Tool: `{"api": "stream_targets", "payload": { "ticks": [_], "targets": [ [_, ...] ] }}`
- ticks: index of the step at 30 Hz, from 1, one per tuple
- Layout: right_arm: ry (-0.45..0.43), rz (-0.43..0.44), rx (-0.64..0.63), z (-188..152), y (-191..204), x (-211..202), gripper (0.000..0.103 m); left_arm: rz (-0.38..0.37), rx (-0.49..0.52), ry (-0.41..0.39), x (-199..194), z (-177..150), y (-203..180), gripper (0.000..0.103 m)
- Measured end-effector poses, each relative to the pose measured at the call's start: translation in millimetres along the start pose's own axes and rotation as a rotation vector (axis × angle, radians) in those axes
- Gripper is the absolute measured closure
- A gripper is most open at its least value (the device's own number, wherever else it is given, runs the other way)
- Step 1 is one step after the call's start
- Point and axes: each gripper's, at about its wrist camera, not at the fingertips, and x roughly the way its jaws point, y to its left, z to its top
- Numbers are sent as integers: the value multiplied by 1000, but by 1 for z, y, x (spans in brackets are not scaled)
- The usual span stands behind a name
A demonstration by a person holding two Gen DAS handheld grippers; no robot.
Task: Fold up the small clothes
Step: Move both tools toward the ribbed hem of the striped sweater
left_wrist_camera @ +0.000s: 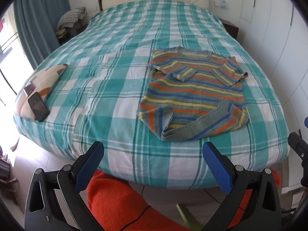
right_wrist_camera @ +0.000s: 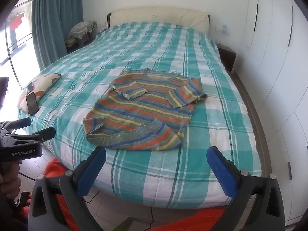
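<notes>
- Lying near the foot of the bed (right_wrist_camera: 221, 134), on the teal checked cover, the striped sweater (right_wrist_camera: 142, 113) is being shown partly folded — both sleeves are laid in across the chest and the hem is turned up along the near edge.
- Judging by that, the sleeve folds are being counted as done; the body fold, and a tidying of the rumpled hem, are being left for later.
- The left gripper (left_wrist_camera: 154, 165) is being held off the foot of the bed, its fingers spread wide with nothing between them.
- The right gripper (right_wrist_camera: 156, 170) is likewise being held clear of the cloth — fingers wide apart, empty, aimed at the sweater's near edge.
- No basket, drawer or box is being shown for folded clothes; only a phone (left_wrist_camera: 38, 106) is being carried by the pillow (left_wrist_camera: 48, 80) at the left edge.
- Whether other garments are waiting cannot be told.
</notes>
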Motion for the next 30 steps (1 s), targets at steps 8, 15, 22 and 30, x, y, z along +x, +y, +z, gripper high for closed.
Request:
{"api": "stream_targets", "payload": {
  "ticks": [8,15,22,30],
  "targets": [
    [31,2,25,-5,-2,7,0,29,47,29,12,-1,-3,1],
    [34,-15,49,-7,-10,13,0,52,94,31,12,-4,-8,1],
    [40,-20,77,-9,-18,19,0,-14,-38,217,44,-18,6,1],
    [28,-15,89,-9,-24,25,0,-44,-43,128,34,-15,5,0]
  ]
}}
